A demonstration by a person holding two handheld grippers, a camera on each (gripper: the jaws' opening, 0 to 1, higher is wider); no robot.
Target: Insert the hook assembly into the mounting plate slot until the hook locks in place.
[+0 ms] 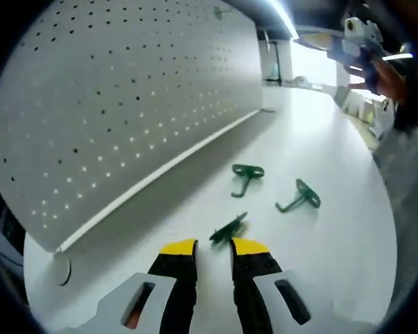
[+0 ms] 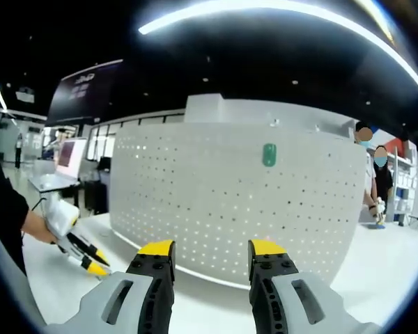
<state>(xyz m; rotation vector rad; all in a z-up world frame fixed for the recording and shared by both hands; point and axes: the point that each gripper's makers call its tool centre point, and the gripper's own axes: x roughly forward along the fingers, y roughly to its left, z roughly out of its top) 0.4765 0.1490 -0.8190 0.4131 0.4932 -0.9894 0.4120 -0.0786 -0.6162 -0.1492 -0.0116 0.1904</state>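
Your left gripper (image 1: pixel 213 252) stood released, its jaws apart just short of the nearest green hook (image 1: pixel 229 229) on the white table (image 1: pixel 320 264), with two more hooks (image 1: pixel 246 177) and (image 1: pixel 299 196) lying beyond, near the pegboard (image 1: pixel 125 111). The hooks looked light, stiff and thin, likely slippery, so you would do best to pinch the flat base plate rather than the prong. Your right gripper (image 2: pixel 212 261) was released too, empty and facing the pegboard, where a small green piece (image 2: pixel 269 154) hung, perhaps a seated hook, too small to tell

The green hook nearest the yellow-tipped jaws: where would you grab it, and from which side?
Probably by its straight shank, coming from the near side, where the left gripper already sits with jaws apart. That hook lies flat on the white table, its thin stem slanting across the gap, so the jaws can close over it.
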